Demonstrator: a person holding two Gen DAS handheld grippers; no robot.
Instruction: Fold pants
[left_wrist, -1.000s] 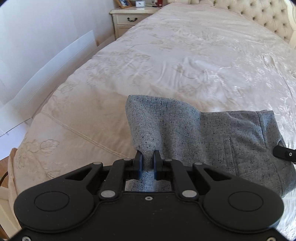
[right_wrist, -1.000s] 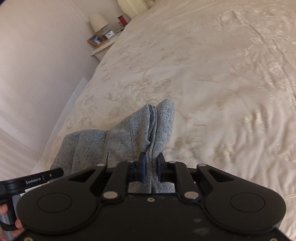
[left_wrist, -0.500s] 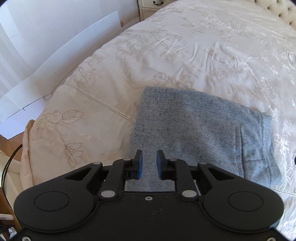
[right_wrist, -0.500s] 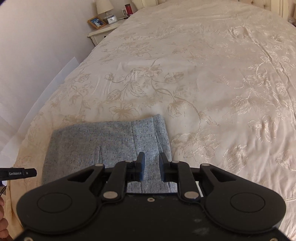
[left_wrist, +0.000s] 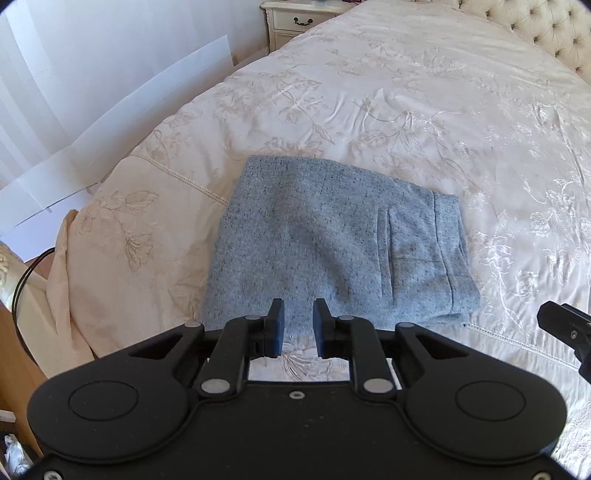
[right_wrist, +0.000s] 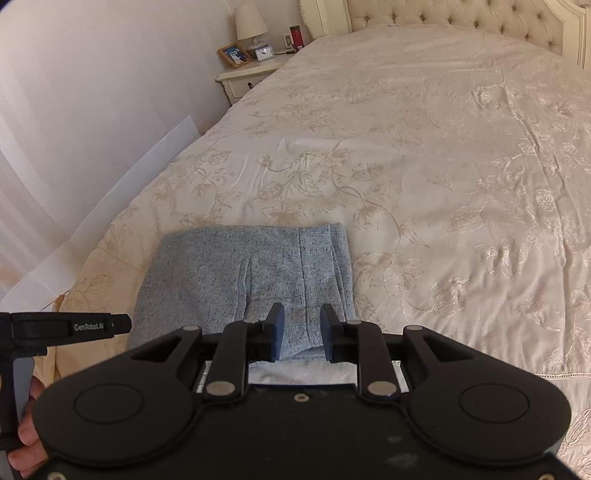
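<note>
The grey speckled woven pants (left_wrist: 332, 243) are lying folded into a flat rectangle on the cream embroidered satin bedspread (left_wrist: 424, 110), near the lower edge of the bed. In the left wrist view they are filling the centre of the frame, and in the right wrist view (right_wrist: 240, 280) they are sitting in the lower left part, with a seam and a pocket slit facing up.

The left black two-finger gripper (left_wrist: 298, 328) is hovering over the near edge of the pants at the bottom centre of its frame. Its jaws are standing a little apart after opening; nothing is between them, and the blue pads (left_wrist: 277, 332) are not pressing on the cloth.

The right black two-finger gripper (right_wrist: 302, 330) is hanging above the near right corner of the pants. Its jaws have just been opening too, and they are gripping nothing; the cloth is only showing through the gap.

In the lower left of the right wrist view a person's hand (right_wrist: 27, 439) is holding the handle of the left gripper. A cream wooden nightstand (right_wrist: 243, 83) is standing in the upper left, beside the tufted beige headboard (right_wrist: 461, 16).
</note>
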